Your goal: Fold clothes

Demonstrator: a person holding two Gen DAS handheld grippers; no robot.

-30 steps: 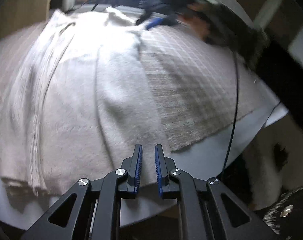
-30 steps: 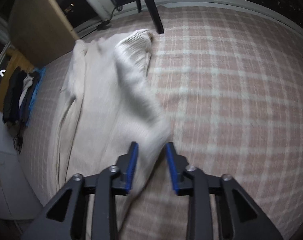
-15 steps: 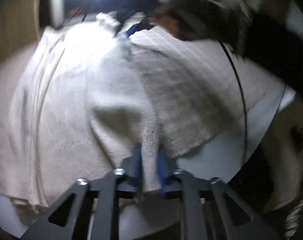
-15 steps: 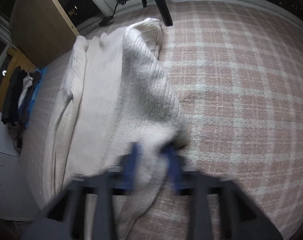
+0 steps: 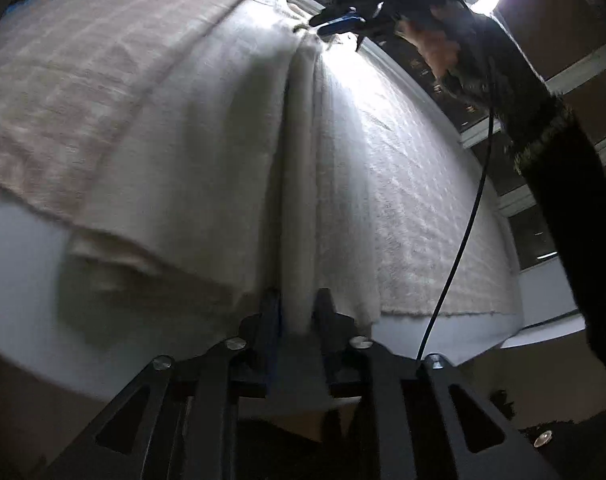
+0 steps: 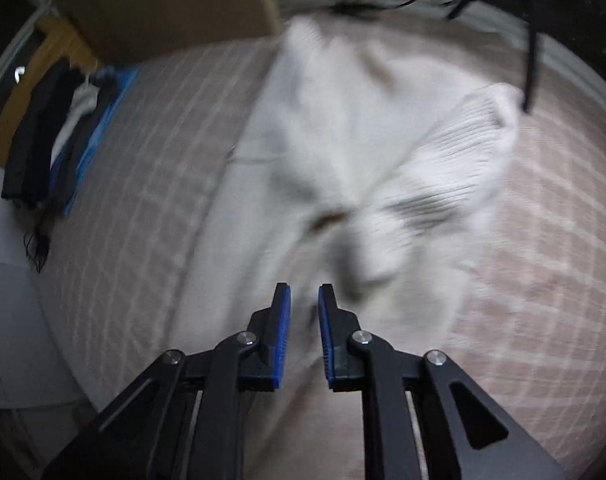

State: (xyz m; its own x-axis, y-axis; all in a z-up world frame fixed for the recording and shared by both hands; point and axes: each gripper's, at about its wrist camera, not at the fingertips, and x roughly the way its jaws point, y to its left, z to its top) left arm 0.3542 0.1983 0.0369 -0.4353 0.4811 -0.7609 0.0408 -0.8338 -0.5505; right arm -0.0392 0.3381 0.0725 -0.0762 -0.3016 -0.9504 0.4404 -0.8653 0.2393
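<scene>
A white knitted sweater [image 5: 207,184] lies spread over a bed with a pink checked blanket [image 5: 63,60]. My left gripper [image 5: 297,312] is shut on a fold at the sweater's near edge. The fold runs as a taut ridge to the far end. There, in the left wrist view, the blue pads of my right gripper [image 5: 335,24] pinch the cloth. In the right wrist view the sweater [image 6: 343,152] is bunched and blurred, with a ribbed sleeve to the right. My right gripper [image 6: 304,304] stands nearly shut, with pale cloth between its fingers.
A person's hand and dark sleeve [image 5: 503,80] reach in from the upper right, and a black cable [image 5: 459,248] hangs down. The checked blanket [image 6: 543,240] fills the right side. Dark clothes [image 6: 43,140] are piled at the bed's left edge. A brown board [image 6: 163,8] stands behind.
Both grippers have closed on the sweater and pulled it up. The left gripper took a fold at the near edge, and its view now looks up along the stretched cloth.
</scene>
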